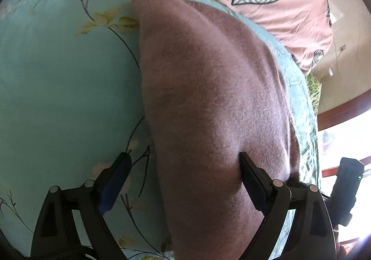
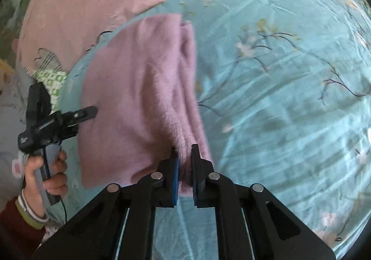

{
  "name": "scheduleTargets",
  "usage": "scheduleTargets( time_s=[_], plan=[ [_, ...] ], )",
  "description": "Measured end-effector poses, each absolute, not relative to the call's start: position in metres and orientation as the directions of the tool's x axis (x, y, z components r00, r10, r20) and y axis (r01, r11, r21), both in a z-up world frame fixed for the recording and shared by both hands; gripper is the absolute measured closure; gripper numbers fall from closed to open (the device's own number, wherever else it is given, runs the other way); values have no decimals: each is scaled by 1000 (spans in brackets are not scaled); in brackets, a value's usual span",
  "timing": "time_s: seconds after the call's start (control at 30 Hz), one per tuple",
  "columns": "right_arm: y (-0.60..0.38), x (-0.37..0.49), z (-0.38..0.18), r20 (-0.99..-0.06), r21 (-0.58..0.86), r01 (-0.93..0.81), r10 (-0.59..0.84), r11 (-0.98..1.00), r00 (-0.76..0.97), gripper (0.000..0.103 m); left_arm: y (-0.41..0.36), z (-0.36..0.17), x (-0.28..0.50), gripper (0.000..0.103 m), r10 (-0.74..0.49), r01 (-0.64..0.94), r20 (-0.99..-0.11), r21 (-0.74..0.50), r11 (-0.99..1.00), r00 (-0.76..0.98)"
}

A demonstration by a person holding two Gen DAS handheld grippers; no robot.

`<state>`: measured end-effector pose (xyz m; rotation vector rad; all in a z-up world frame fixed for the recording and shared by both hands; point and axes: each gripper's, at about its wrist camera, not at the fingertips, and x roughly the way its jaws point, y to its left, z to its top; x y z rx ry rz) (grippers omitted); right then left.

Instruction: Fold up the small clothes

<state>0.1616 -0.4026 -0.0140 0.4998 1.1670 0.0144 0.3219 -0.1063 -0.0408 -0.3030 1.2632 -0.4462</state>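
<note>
1. A turquoise floral bedsheet (image 2: 278,97) carries the fuzzy mauve knitted garment (image 2: 139,97), beside a pink quilt (image 2: 81,16).
2. The right claw (image 2: 184,151) pinches the garment's near fold.
3. The left claw (image 1: 183,158) is spread; its right finger is sunk in the knit.
4. Only the right view shows the person's hand (image 2: 46,171).

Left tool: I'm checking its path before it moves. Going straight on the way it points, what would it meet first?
The left tool is open, and the pink knit garment already lies between its fingers, one fingertip pressed into it. It would meet more of that garment first, though depth is unclear.
</note>
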Motion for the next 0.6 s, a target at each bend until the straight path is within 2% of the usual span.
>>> scheduleTargets(
  time_s=[0.13, 0.23, 0.27, 0.3, 0.6],
  plan=[
    [-403, 167, -17, -876, 411, 239, 309, 880, 370, 88, -101, -33, 321, 11, -501, 139, -832, -482, 865, 239],
    [-409, 168, 4, -839, 454, 243, 320, 857, 441, 66, -94, -31, 323, 11, -521, 117, -823, -508, 854, 229],
    [-413, 170, 10, -827, 464, 245, 316, 851, 466, 54, -93, -31, 324, 11, -526, 113, -821, -514, 850, 223],
    [-415, 175, 14, -815, 474, 243, 317, 846, 485, 46, -93, -32, 325, 10, -529, 109, -820, -518, 848, 216],
    [-419, 243, -31, -791, 566, 255, 428, 784, 437, 44, -102, -58, 333, 0, -515, 96, -832, -506, 857, 208]
  ],
)
